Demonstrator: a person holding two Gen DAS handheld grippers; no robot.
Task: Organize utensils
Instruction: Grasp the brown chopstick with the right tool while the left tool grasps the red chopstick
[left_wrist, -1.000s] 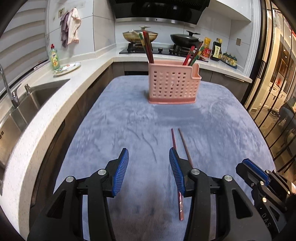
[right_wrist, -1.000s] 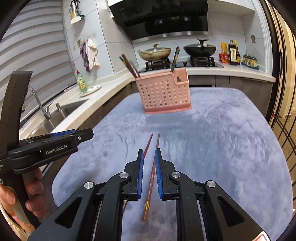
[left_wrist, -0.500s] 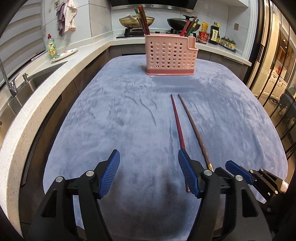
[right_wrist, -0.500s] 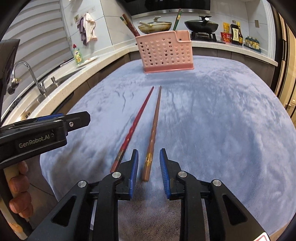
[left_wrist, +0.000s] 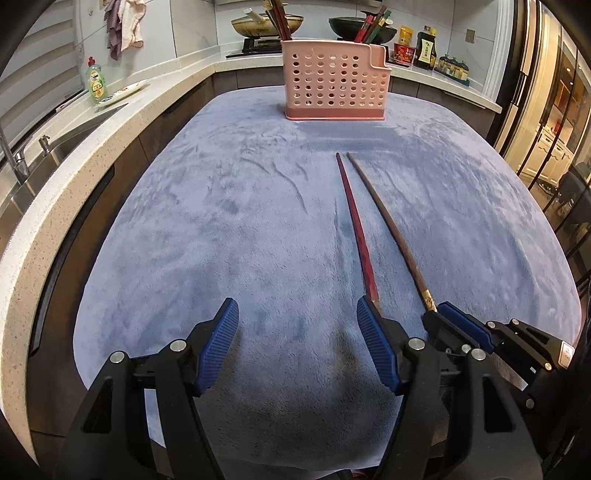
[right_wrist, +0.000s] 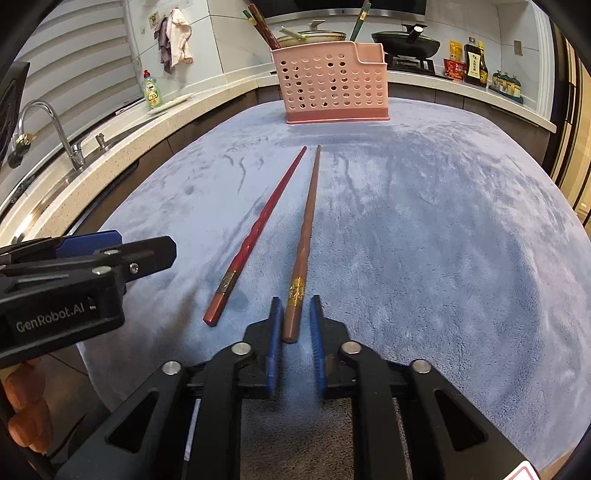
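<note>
Two chopsticks lie loose on the cloth-covered desk (left_wrist: 221, 221), side by side with their thin tips toward the pink perforated holder (left_wrist: 332, 85) at the far edge. The tips are close together and the thick ends are spread apart.

Left wrist view:
- The left claw (left_wrist: 295, 314) stands wide open with only bare cloth between its pads.
- The red chopstick (left_wrist: 356, 229) runs down behind that claw's right finger, so its thick end is hidden here.
- The brown chopstick (left_wrist: 391, 229) ends at the tip of the right claw (left_wrist: 443, 314), which enters from the lower right. Its jaws look drawn together there, but the contact cannot be read from this angle.
- The holder is upright, with sorted chopsticks (left_wrist: 277, 14) leaning out of its left end and more leaning out of its right end.

Right wrist view:
- The thick end of the brown chopstick sits between the right claw's blue pads. These have closed to a narrow slot around it; the pads are blurred, so the exact contact is unclear.
- The red chopstick's thick end is fully exposed here. It lies free on the cloth just left of the right claw and touches nothing.
- A gold band shows near the thick end of each chopstick.
- The left claw is seen from the side at the left edge, clear of both chopsticks.
- Fingers (right_wrist: 26, 406) of the person's hand show below it.
</note>
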